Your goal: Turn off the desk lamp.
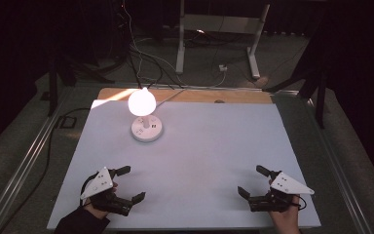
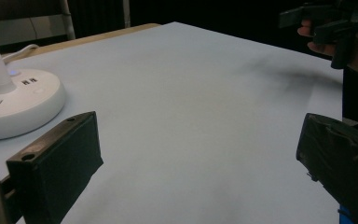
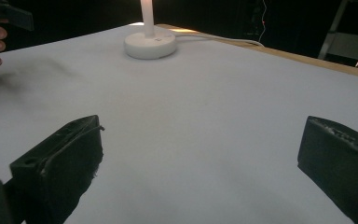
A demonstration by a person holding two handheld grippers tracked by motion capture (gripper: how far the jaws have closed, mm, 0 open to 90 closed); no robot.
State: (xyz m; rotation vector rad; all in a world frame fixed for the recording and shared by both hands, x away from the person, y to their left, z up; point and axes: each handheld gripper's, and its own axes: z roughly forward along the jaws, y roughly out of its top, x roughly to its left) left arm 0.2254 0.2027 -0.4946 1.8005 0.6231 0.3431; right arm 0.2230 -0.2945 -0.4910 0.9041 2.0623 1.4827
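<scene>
A lit white lamp (image 1: 142,102) glows on its round white base (image 1: 147,129) at the back left of the white table (image 1: 199,161). The base (image 2: 16,100) sits at the left in the left gripper view and the base (image 3: 150,44) lies far ahead in the right gripper view. My left gripper (image 1: 130,184) rests open near the front left edge, nothing between its jaws. My right gripper (image 1: 254,181) is open near the front right edge, also holding nothing. Both stand well short of the lamp.
A white cable (image 1: 195,87) runs from the lamp off the table's back edge over a wooden strip (image 1: 233,96). Behind stand a white desk frame (image 1: 219,29) and dark stands on the floor. A black cable (image 1: 48,146) trails on the left.
</scene>
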